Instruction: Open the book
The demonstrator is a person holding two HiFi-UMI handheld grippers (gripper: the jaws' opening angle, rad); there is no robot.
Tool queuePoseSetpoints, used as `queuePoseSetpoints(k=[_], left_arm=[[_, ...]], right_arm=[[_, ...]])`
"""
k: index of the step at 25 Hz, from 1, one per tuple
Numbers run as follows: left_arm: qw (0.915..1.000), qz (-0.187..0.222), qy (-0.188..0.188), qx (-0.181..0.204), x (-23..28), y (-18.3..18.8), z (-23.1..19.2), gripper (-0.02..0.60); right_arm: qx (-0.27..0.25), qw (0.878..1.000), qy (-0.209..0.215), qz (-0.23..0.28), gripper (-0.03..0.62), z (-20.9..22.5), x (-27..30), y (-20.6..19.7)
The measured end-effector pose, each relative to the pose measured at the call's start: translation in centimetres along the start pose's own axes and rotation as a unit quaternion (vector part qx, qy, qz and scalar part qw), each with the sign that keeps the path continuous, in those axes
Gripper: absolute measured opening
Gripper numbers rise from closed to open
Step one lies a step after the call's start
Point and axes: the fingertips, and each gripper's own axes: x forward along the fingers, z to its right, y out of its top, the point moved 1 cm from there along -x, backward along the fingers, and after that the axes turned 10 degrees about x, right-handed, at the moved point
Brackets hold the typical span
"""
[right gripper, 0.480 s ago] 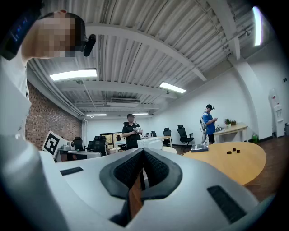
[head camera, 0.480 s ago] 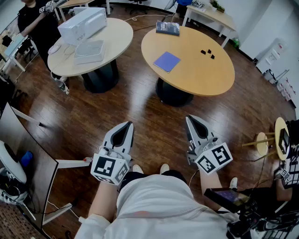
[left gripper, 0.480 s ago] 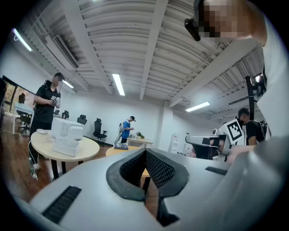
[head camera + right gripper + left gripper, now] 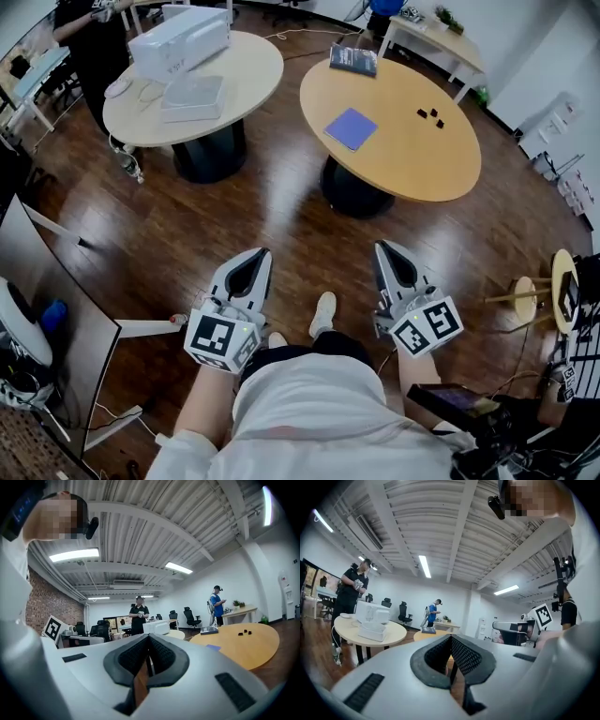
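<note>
Since nothing's in reach yet, I've got both tools parked low in front of the body, so it's a carry pose, not a working one. The left gripper (image 4: pixel 254 262) sits around 7 o'clock in the head view and the right gripper (image 4: pixel 388 255) around 5. Both noses point ahead toward 12, forearms tucked beside the white shirt (image 4: pixel 309 412). Each gripper's own view shows its black ribbed pads (image 4: pixel 465 656) pressed together with nothing caught between them.

The round tan wooden table (image 4: pixel 450 159) is up at 1 o'clock, well apart from me across the dark wood floor (image 4: pixel 281 206). The dark blue hardcover-looking book (image 4: pixel 353 59) lies flat and closed at the table's far edge, about 11 o'clock on the top. A flat purple square notebook (image 4: pixel 351 127) lies nearer, around 8 o'clock on that top. It could be the real target, can't tell.

My guess is close the gap first, then spread one pair of jaws for the cover.
</note>
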Motion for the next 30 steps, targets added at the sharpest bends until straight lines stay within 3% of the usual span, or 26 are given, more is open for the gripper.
queuePoseSetpoints(k=[10,30], left_arm=[[0.9999,-0.011,-0.004,0.005,5.1,0.1,-1.8,0.009],[0.9992,-0.029,0.027,0.002,24.9,1.5,-1.4,0.009]], right_arm=[[0.014,1.000,0.013,-0.006,-0.003,3.6,3.7,0.0],[0.025,0.999,0.043,-0.019,-0.003,22.6,11.6,5.8]])
